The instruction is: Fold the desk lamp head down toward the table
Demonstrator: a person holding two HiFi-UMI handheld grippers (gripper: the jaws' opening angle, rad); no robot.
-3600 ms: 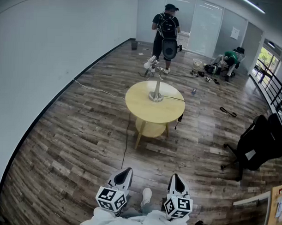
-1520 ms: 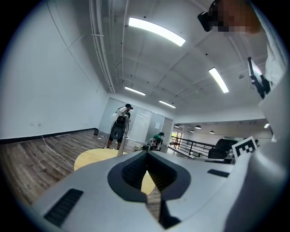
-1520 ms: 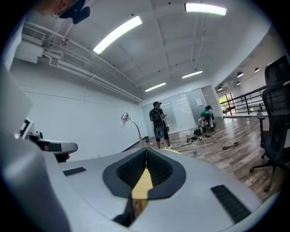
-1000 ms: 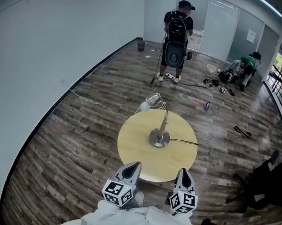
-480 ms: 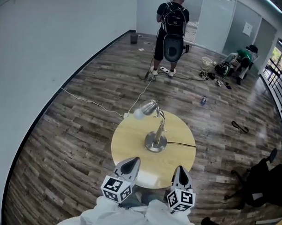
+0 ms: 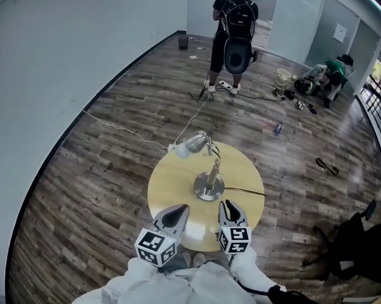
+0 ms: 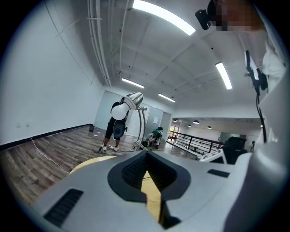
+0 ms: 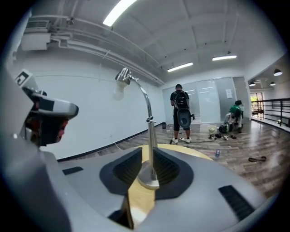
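Left gripper point(image 6: 174, 215): jaws together, nothing between them. Right gripper point(image 6: 229, 211): jaws opening, nothing clamped. The desk lamp point(image 6: 209, 180) stands on the round table point(image 6: 167, 182) just ahead of the right gripper. Its lamp head point(image 6: 194, 142) is raised, further ahead of the left gripper.

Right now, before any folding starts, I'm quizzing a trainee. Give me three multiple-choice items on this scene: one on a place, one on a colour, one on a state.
1. Where does the lamp stand?
A) on the floor
B) near the middle of the round table
C) on a chair

2. What colour is the table top?
A) black
B) red
C) pale yellow

3. How is the lamp head set?
A) raised on its arm
B) folded onto the table
C) lying on the floor

Answers:
1 B, its base sits mid-table.
2 C, the head view shows pale yellow.
3 A, it stands high above the base.
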